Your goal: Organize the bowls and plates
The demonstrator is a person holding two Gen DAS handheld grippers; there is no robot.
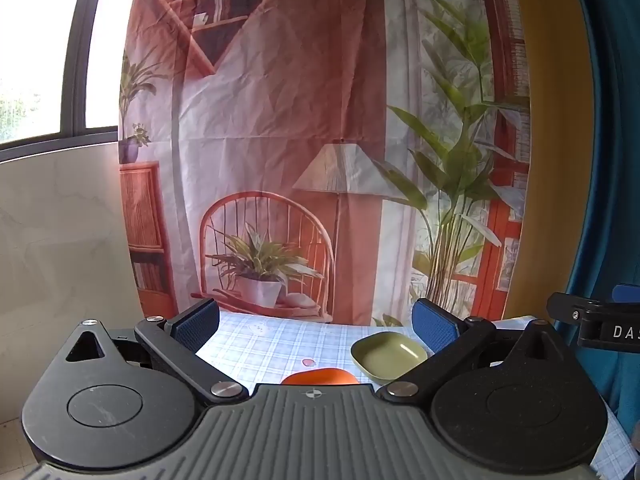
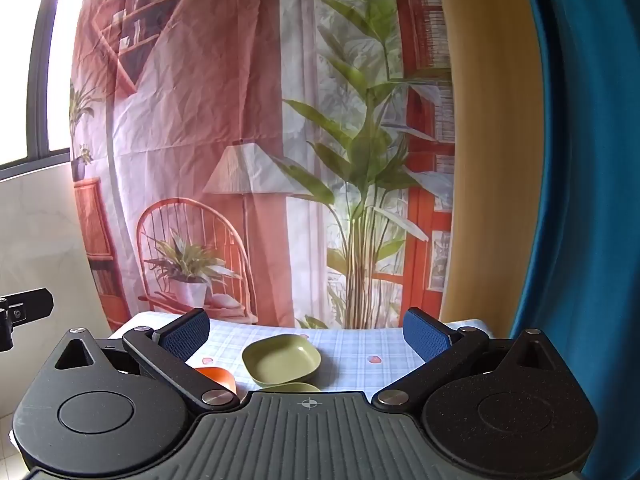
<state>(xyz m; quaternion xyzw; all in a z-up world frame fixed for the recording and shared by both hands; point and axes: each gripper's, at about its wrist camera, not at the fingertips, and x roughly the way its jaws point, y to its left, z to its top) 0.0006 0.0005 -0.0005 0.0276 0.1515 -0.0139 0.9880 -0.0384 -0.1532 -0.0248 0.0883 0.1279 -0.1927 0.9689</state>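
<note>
A square olive-green bowl (image 1: 389, 355) sits on the checked tablecloth (image 1: 260, 344), near my left gripper's right finger. An orange dish (image 1: 320, 377) peeks out just over the left gripper's body. My left gripper (image 1: 316, 326) is open and empty, above the table. In the right wrist view the green bowl (image 2: 282, 359) lies between the fingers, farther out; the orange dish (image 2: 216, 376) is at lower left, and a second green rim (image 2: 289, 387) shows at the body's edge. My right gripper (image 2: 306, 330) is open and empty.
A printed fabric backdrop (image 1: 320, 140) hangs right behind the table's far edge. A blue curtain (image 2: 580, 200) hangs at the right. A window (image 1: 40, 60) and a pale wall are at the left. The right gripper's body (image 1: 600, 320) shows at the left view's right edge.
</note>
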